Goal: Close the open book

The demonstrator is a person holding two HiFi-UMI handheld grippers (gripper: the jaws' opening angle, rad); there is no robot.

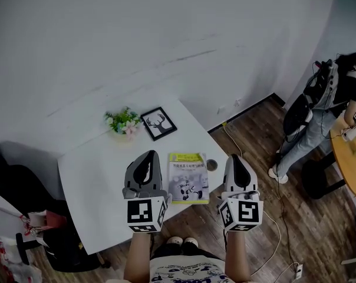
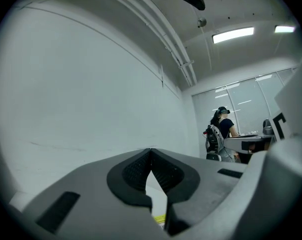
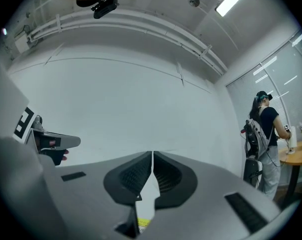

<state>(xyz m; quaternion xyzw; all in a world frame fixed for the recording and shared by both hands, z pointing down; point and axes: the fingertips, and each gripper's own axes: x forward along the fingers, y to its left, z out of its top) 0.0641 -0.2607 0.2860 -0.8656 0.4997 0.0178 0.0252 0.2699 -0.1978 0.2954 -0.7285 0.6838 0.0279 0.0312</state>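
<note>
The book (image 1: 188,178) lies closed, cover up, on the white table (image 1: 101,187), near its front edge; the cover has a yellow-green top band. My left gripper (image 1: 147,156) hovers just left of it and my right gripper (image 1: 237,158) just right of it, off the table's corner. Both are apart from the book and point level toward the wall. In the left gripper view the left gripper (image 2: 151,152) is shut with nothing between its pads. In the right gripper view the right gripper (image 3: 152,157) is likewise shut and empty. A yellow sliver of the book (image 3: 142,223) shows below the jaws.
A small flower pot (image 1: 124,121) and a framed deer picture (image 1: 159,123) stand at the table's far edge. A small dark round object (image 1: 211,165) lies right of the book. A person (image 1: 319,117) stands by a round wooden table (image 1: 352,158) at the right.
</note>
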